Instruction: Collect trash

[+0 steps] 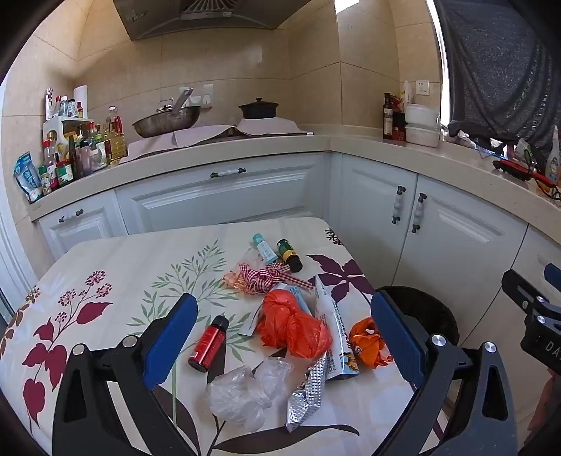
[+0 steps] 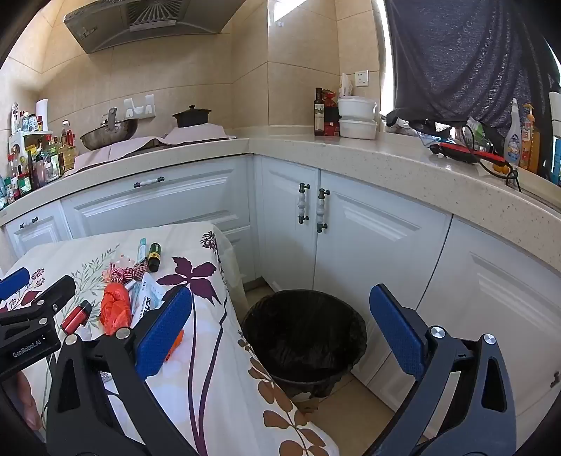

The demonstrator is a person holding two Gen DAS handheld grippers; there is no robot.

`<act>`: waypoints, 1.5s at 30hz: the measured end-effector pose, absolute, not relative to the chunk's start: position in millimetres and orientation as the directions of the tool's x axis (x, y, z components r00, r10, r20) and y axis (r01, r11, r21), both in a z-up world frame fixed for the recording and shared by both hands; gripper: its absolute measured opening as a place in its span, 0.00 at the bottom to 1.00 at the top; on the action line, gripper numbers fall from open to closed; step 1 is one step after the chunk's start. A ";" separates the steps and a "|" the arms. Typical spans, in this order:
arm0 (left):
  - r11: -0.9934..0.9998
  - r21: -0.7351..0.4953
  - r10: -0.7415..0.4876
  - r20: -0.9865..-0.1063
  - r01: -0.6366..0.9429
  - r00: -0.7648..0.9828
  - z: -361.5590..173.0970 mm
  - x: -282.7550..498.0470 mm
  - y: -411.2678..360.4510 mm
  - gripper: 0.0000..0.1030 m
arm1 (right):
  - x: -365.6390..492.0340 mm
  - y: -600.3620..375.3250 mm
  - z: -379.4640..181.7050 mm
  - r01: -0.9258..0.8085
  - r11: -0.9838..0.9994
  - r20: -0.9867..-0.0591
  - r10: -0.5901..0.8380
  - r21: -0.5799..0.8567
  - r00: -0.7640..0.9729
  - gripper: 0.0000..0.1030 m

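Floral tablecloth (image 1: pixel 105 266) beneath left gripper (image 1: pixel 284 336), tilted down, wide open.

A wok (image 1: pixel 164 121) and a black pot (image 1: pixel 258 108) sit on the far counter (image 2: pixel 350 154), with bottles (image 1: pixel 84 147) crowded at its left end. White tubs (image 2: pixel 357 117) are stacked in the corner, white cabinets (image 2: pixel 368 228) below, hood (image 1: pixel 196 15) above
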State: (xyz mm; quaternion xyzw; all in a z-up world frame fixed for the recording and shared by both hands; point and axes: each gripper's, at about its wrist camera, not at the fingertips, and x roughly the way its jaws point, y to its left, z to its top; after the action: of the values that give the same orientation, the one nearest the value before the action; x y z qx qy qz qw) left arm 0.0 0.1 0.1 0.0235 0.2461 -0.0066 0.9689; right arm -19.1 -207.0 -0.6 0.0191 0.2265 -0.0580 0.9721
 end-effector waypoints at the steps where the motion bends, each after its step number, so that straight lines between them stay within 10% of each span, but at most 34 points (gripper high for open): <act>1: 0.999 0.041 -0.001 -0.477 0.023 0.879 0.3 -0.1 -0.1 0.93 | -19.5 -207.0 -0.1 0.121 0.993 -0.441 -0.104 0.011 0.891 0.96; 45: 1.000 -0.006 -0.028 -0.485 0.029 0.874 3.2 -2.4 1.8 0.93 | -21.7 -202.8 -5.0 0.119 0.993 -0.444 -0.103 0.008 0.890 0.96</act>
State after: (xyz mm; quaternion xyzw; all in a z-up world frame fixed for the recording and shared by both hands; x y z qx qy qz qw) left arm -2.4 1.8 3.2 0.0009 0.2505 -0.0145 0.9680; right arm -21.7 -202.8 -5.0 0.0175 0.2273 -0.0570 0.9720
